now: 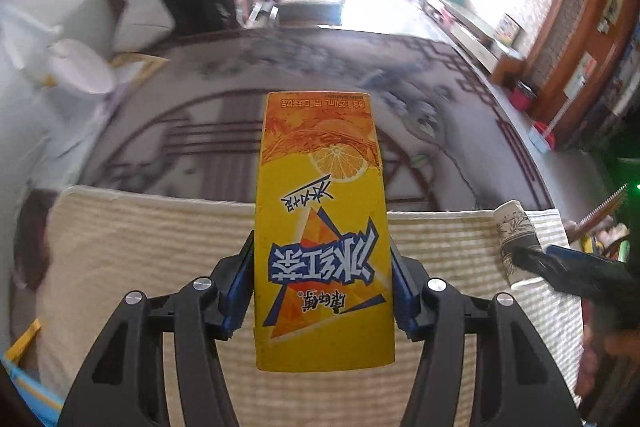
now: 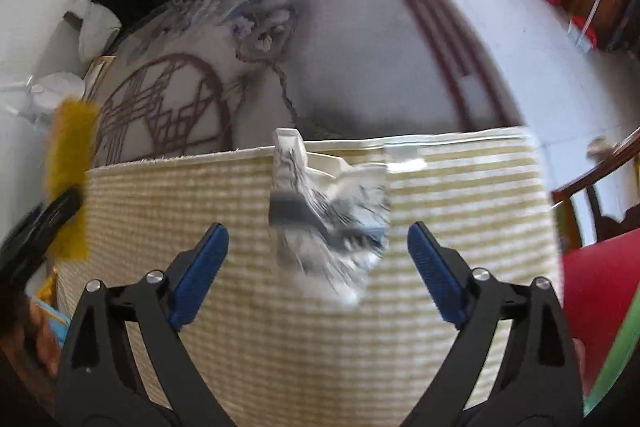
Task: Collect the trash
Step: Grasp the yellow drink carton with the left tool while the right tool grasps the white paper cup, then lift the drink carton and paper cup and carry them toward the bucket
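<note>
Left gripper [image 1: 322, 287]: clamped on yellow drink carton [image 1: 322, 227], lifted for carrying.
Right gripper [image 2: 318, 267]: released, straddling crumpled paper cup [image 2: 328, 203] near mat's [image 2: 460, 195] far edge.

Striped woven mat [image 1: 160, 267] on patterned rug [image 1: 224, 115]

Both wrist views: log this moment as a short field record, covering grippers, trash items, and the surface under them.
left gripper: shut on yellow drink carton, held clear of the mat
right gripper: open, nothing gripped
crumpled paper cup: blurred, between the open right fingers, touching neither pad
surface: striped woven mat lying over a patterned carpet
collection bin: not identifiable in either view
</note>
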